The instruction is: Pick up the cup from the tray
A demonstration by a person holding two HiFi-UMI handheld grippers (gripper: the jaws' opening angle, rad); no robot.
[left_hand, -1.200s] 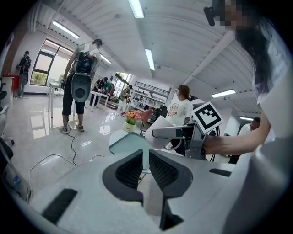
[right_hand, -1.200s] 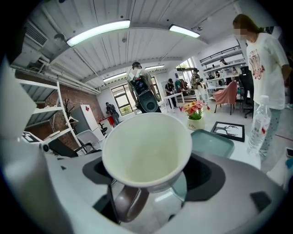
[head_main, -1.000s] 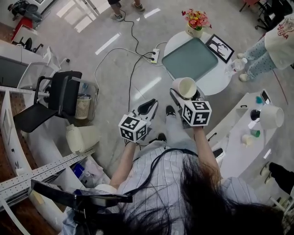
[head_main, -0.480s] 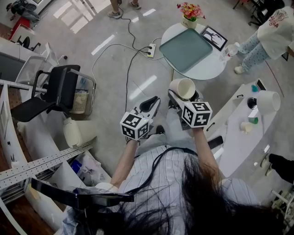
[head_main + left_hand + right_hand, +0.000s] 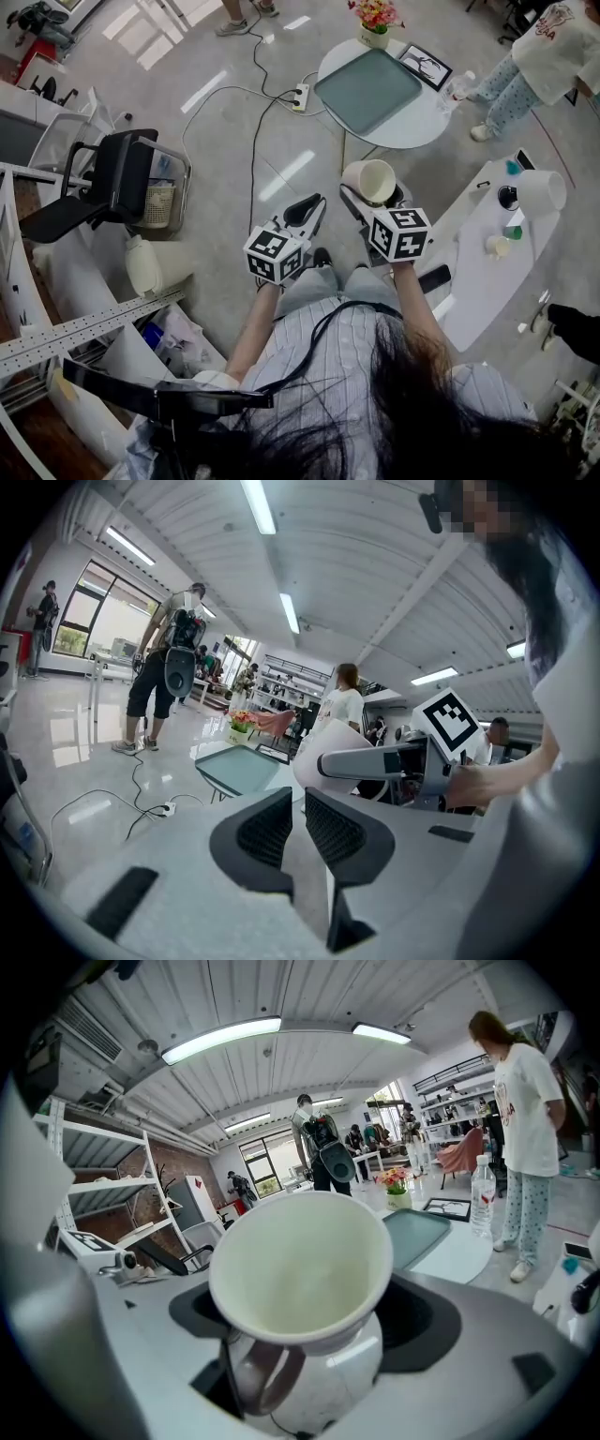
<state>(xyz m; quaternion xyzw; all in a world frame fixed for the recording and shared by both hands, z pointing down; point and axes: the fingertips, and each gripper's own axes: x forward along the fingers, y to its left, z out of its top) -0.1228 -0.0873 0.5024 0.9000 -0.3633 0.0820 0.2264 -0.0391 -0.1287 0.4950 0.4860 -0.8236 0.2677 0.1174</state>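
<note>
Cup (image 5: 300,1260) sits clamped in my right hand-held gripper (image 5: 307,1335). The jaws press its white body below the flared rim, the handle faces the camera and the mouth is tipped forward. I judge that grip low enough to stop it slipping. My left hand-held gripper (image 5: 298,829) hangs beside it as the spare, its jaws drawn nearly together on nothing. Well beyond both, the green tray (image 5: 367,89) lies bare on the round white bench (image 5: 412,136), so the pick-up looks done.
</note>
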